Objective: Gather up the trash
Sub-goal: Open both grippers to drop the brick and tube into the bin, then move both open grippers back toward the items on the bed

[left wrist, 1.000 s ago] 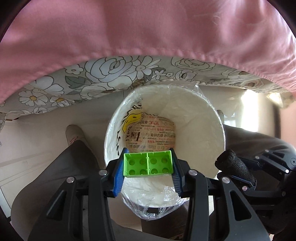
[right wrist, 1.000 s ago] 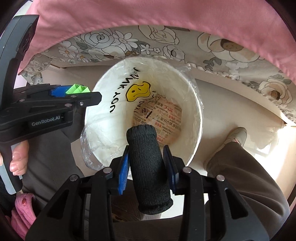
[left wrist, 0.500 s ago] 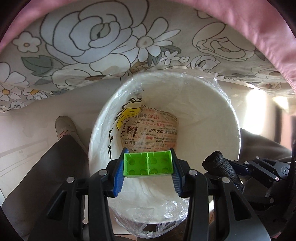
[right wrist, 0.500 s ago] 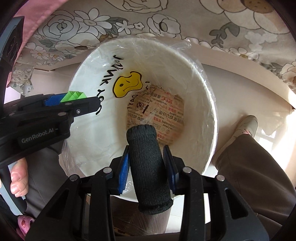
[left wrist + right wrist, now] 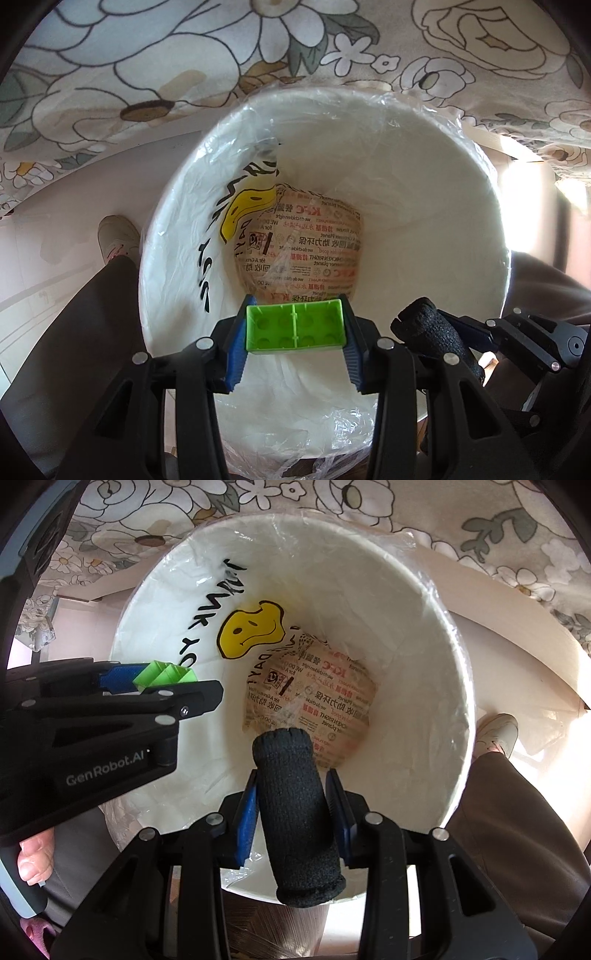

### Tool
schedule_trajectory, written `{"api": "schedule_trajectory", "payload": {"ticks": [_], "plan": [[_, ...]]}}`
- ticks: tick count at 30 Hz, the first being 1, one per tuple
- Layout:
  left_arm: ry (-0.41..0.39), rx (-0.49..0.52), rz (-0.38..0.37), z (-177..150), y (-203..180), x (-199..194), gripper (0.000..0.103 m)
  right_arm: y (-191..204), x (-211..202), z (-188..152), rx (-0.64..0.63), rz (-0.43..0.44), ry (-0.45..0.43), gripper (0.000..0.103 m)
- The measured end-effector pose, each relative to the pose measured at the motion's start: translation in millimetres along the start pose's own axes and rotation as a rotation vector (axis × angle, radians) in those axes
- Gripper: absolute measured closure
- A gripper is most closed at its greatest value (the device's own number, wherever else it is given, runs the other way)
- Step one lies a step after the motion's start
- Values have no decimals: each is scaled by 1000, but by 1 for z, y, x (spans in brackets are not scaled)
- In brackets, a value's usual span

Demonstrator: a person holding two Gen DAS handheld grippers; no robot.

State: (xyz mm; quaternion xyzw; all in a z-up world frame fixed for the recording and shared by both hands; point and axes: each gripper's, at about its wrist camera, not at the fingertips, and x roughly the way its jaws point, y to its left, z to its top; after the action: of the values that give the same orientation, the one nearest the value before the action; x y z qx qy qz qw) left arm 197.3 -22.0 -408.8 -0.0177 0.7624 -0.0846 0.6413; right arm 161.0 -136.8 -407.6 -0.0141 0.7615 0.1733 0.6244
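Observation:
A white trash bin (image 5: pixel 424 177) lined with a clear plastic bag fills both views (image 5: pixel 413 635); a printed paper wrapper (image 5: pixel 310 251) lies at its bottom (image 5: pixel 317 705). My left gripper (image 5: pixel 294 326) is shut on a green toy brick (image 5: pixel 294 325) and holds it over the bin's opening; it also shows in the right wrist view (image 5: pixel 162 675). My right gripper (image 5: pixel 291 797) is shut on a black fabric roll (image 5: pixel 295 812), also over the opening, and it shows at the right in the left wrist view (image 5: pixel 432 328).
A floral cloth (image 5: pixel 184 66) hangs behind the bin (image 5: pixel 480 509). The person's legs and shoes flank the bin: one shoe at the left (image 5: pixel 116 236), one at the right (image 5: pixel 496 733). A hand (image 5: pixel 33 856) holds the left gripper's handle.
Both grippers have moved closer to the bin, which now looks larger. The pink cloth has left both views. Each grip is unchanged.

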Motion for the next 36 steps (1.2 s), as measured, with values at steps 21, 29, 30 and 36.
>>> {"api": "schedule_trajectory", "payload": {"ticks": [21,29,30,36], "plan": [[1,4,14,0,2,1,38,3,2,3,-24,-56,-3,39],[-26,17,74,-13,6,-16,38,3,-7,-7,1,-59,-12,39],[-37,23,85,-14,6,-21,38,3,-10,-9,3,-60,-17,39],[-113,49,113,-30,3,-62,38,10,-43,-21,-13,-75,-78,39]]}}
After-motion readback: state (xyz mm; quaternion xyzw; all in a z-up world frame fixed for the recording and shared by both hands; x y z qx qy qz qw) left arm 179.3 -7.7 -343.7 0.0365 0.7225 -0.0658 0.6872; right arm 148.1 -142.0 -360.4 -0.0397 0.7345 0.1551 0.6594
